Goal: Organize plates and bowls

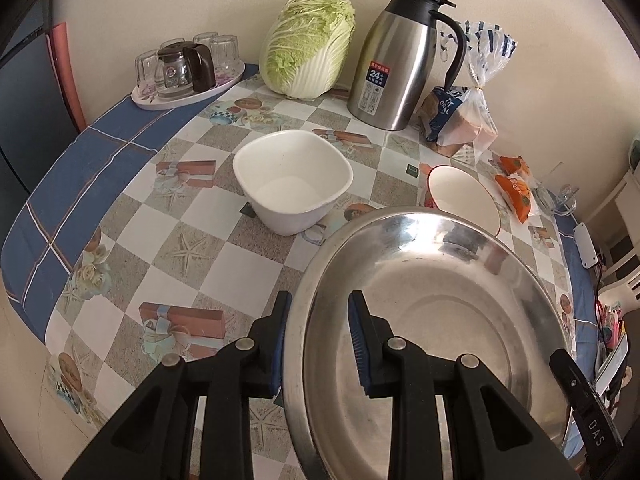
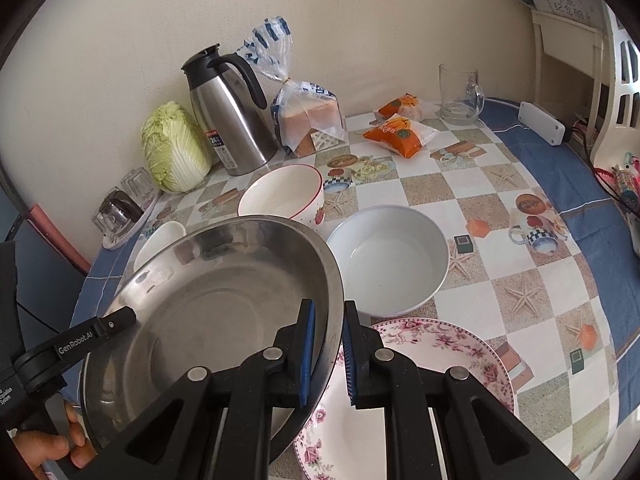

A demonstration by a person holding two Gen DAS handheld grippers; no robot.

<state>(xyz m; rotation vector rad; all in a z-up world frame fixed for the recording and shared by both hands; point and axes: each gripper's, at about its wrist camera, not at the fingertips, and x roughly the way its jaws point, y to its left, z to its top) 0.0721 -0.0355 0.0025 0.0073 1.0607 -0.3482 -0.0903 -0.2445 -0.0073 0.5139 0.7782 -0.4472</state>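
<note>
I hold the wide, shallow stainless-steel basin [image 2: 208, 312] by opposite rims: my left gripper [image 1: 320, 344] clamps its left edge and my right gripper [image 2: 329, 354] pinches its right edge, both narrowed onto the thin metal wall. The basin hangs tilted above the checked tablecloth [image 2: 500, 248]. What matters now is what lies beneath: the pink-flowered porcelain plate [image 2: 448, 356] sits directly under and just right of my right gripper, with the pale round bowl [image 2: 390, 260] just beyond it. I judge the plate the likely landing spot, nearer my right hand.
</note>
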